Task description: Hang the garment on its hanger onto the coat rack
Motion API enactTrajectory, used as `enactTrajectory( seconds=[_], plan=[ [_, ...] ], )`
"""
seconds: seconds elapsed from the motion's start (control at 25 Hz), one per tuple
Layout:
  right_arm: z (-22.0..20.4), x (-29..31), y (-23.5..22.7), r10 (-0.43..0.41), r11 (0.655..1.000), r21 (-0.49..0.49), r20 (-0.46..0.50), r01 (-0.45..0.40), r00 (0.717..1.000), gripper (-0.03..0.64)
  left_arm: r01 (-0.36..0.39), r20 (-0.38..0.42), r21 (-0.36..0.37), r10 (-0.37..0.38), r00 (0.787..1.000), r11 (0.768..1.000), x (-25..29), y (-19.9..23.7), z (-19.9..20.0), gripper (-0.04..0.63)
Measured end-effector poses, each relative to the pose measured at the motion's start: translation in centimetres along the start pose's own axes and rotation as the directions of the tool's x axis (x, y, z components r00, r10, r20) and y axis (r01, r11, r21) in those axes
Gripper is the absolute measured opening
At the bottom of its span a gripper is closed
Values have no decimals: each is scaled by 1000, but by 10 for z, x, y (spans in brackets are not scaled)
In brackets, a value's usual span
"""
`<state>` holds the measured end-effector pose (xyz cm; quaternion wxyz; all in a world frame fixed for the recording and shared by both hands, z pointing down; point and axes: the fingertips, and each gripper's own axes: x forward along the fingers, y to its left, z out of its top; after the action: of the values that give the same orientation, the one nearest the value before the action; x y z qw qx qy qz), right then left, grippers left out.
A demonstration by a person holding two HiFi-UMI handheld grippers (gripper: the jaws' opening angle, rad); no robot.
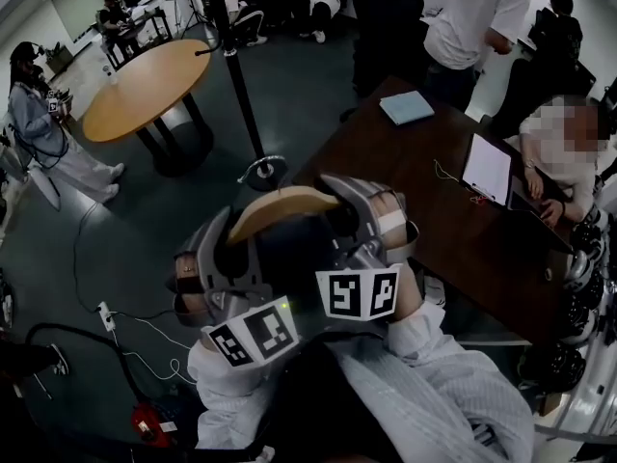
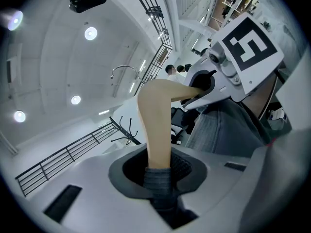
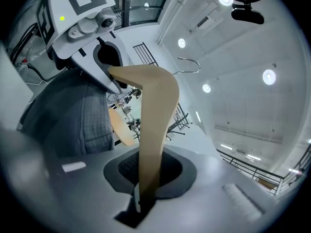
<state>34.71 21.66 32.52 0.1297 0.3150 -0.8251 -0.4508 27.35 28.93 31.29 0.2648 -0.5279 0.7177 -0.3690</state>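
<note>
The left gripper [image 2: 158, 171] is closed on one wooden arm of the hanger [image 2: 156, 113], with a fold of the grey garment [image 2: 221, 130] pinched in beside the wood. The right gripper [image 3: 146, 171] is clamped on the bare wood of the other arm. Both jaws stand narrow around it. The hanger looks stiff and smooth, so a firm hold on each shoulder should carry it level, though polished wood may slip in the pads. The garment is soft and drapes below between the grippers (probably the heavier part of the load), and it could slide off if the hanger tilts. The thin metal hook [image 3: 190, 64] rises free in the middle and should stay unobstructed. The coat rack [image 1: 243, 95] stands well ahead on the floor.
</note>
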Motion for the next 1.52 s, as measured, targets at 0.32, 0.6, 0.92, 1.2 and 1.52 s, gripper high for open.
enactTrajectory(
  seconds=[0.32,0.6,0.92,1.2,1.52],
  plan=[
    [3,-2,8,43,999,3,46,-43,998,31,-23,-57,-9,23,998,1000,-11,-3,-5,67],
    [1,37,28,96,995,-7,15,-96,995,31,-2,-79,-41,-1,997,999,18,1,-38,67],
    [18,141,53,66,998,-18,-34,-67,997,31,51,-40,-62,-53,998,997,97,47,-109,67],
    [53,242,66,-5,1000,-17,-85,4,996,31,89,41,-35,-88,995,995,168,112,-169,67],
    [57,329,87,-12,1000,8,-150,13,989,31,119,72,-3,-119,990,993,238,146,-222,67]
  ],
)
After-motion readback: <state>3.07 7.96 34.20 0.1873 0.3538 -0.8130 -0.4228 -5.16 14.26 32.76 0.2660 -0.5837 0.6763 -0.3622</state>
